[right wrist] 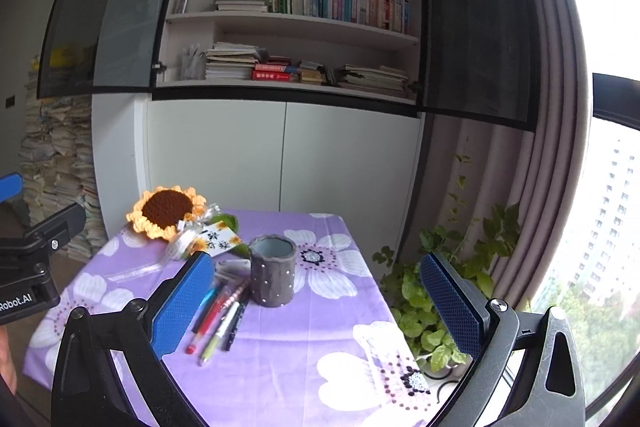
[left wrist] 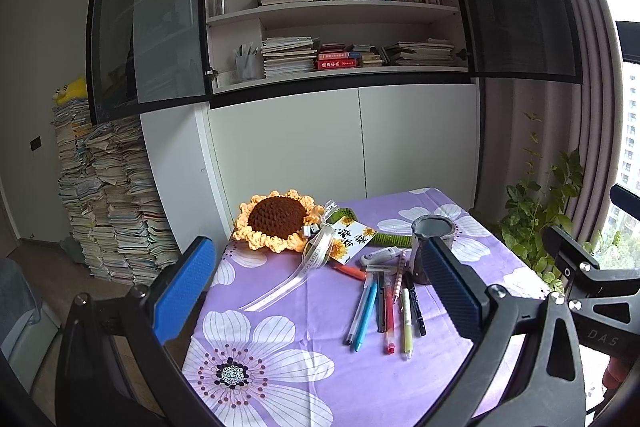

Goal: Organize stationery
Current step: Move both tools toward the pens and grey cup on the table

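1. Left gripper (left wrist: 320,291): blue-padded jaws spread wide, empty, held above near part of purple flower-print tablecloth (left wrist: 280,359).
2. Right gripper (right wrist: 320,301): jaws likewise wide apart, nothing between, above cloth's right edge.
3. Loose coloured pens (left wrist: 386,311) fanned mid-table, tips toward near edge; bare cloth in front of them.
4. Grey studded cylindrical pen holder (right wrist: 273,273) upright, just beside pens' far ends.
5. Crocheted yellow-brown sunflower (left wrist: 276,225) at far left corner.
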